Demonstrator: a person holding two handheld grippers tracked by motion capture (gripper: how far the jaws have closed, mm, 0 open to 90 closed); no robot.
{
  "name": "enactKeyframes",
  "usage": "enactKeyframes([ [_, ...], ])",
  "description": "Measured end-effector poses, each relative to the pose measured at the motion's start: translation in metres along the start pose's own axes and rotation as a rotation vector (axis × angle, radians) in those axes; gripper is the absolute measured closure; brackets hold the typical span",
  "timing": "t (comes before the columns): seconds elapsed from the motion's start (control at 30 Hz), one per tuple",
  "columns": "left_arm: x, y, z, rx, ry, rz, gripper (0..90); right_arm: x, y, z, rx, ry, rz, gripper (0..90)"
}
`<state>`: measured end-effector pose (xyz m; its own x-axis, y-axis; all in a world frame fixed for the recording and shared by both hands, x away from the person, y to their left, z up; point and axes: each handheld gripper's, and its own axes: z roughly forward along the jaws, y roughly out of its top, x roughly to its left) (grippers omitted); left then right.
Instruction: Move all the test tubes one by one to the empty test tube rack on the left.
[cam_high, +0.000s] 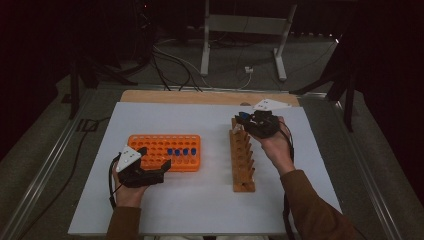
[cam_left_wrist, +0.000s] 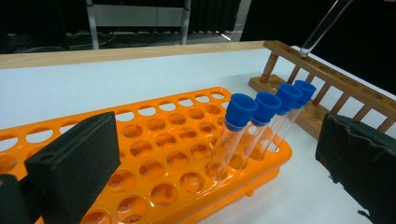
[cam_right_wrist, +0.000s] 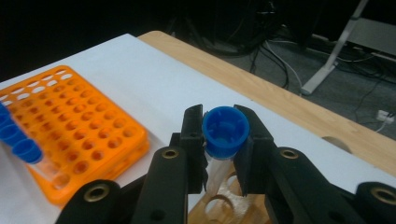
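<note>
My left gripper (cam_high: 150, 171) rests on the white board near its front edge, jaws spread wide and holding nothing, set against the orange rack's (cam_high: 150, 145) near right corner; I judge it is there to steady the rack while tubes leave it. Four blue-capped tubes (cam_left_wrist: 261, 121) stand in a row by the rack's right end, leaning a little in their holes. To the right, well apart from the rack, the wooden stand (cam_high: 242, 160) runs from near the front toward the far edge. Over its far end my right gripper (cam_right_wrist: 225, 140) pinches a capped tube (cam_right_wrist: 225, 128) just under the cap, so the glass hangs free with its tip above one of the stand's holes.
</note>
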<state>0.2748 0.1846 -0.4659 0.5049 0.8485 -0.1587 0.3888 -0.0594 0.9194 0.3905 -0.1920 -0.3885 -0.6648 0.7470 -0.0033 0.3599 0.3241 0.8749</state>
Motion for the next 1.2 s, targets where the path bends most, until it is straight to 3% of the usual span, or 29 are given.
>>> enactKeyframes([
  [0.57,-0.009,0.005,0.000,-0.018,0.000,0.038,0.8,0.031,-0.009,0.003,0.036,0.089,-0.036,75.5],
  [1.2,-0.026,0.011,0.001,-0.040,-0.013,0.084,0.8,0.069,-0.008,0.000,0.061,0.193,-0.078,75.5],
])
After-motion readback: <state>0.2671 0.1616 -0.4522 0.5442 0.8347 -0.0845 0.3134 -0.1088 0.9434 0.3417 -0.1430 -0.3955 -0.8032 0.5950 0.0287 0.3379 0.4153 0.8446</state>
